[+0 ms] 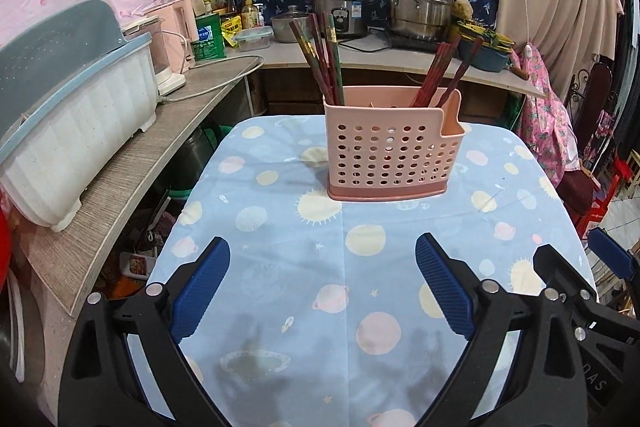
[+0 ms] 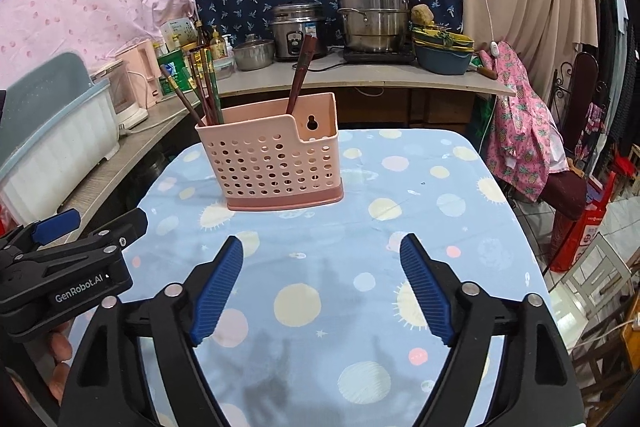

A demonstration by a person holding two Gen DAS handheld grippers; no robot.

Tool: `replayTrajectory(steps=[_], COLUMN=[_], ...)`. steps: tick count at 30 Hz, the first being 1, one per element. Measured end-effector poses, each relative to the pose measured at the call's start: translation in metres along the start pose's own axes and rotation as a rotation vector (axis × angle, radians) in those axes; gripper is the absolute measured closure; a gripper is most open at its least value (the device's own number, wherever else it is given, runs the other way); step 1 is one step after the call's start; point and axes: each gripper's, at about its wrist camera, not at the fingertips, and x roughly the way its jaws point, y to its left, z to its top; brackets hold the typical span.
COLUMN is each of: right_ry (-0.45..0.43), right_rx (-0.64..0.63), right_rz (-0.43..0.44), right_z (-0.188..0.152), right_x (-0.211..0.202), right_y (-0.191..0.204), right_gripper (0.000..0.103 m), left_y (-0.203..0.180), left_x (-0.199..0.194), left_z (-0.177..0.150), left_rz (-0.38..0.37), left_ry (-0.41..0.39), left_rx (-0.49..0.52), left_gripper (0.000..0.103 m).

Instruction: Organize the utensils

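A pink perforated plastic utensil caddy stands upright toward the far middle of the bench, which is covered by a pale blue cloth printed with planets. Dark red and green chopsticks lean in its left compartment, and a second bunch of red chopsticks leans in its right one; no utensil lies loose on the cloth. On the near side, well apart from the caddy, the left tool hangs with its blue pads spread wide and nothing between them. The right tool is likewise wide open and empty, just beside the left.

The caddy looks light and top-heavy: a tool brushing the tall sticks could likely tip it or slide it on the loose cloth, scattering the chopsticks. Pinching one stick from a crossed bundle may drag its neighbours out.
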Motion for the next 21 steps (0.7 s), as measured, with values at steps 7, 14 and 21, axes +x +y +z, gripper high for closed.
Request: replayTrajectory(steps=[7,14,21], right_ry=[0.027,0.039,0.055], right_rx=[-0.009,-0.018,-0.019], right_rz=[0.000,-0.016,-0.024], right_z=[0.000,0.001,0.006], right_x=[0.009,0.016,0.028], right_y=[0.002,0.006,0.008], right_gripper=[0.016,0.007,0.007], left_y=[-0.001,0.000,0.003], left_x=[0.009,0.019,0.029], left_z=[0.000,0.003,0.008], left_rz=[0.002,0.013,0.035], left_ry=[0.022,0.045,0.058], left_rx=[0.005,0.007,0.007], left_gripper=[0.010,0.009,0.008])
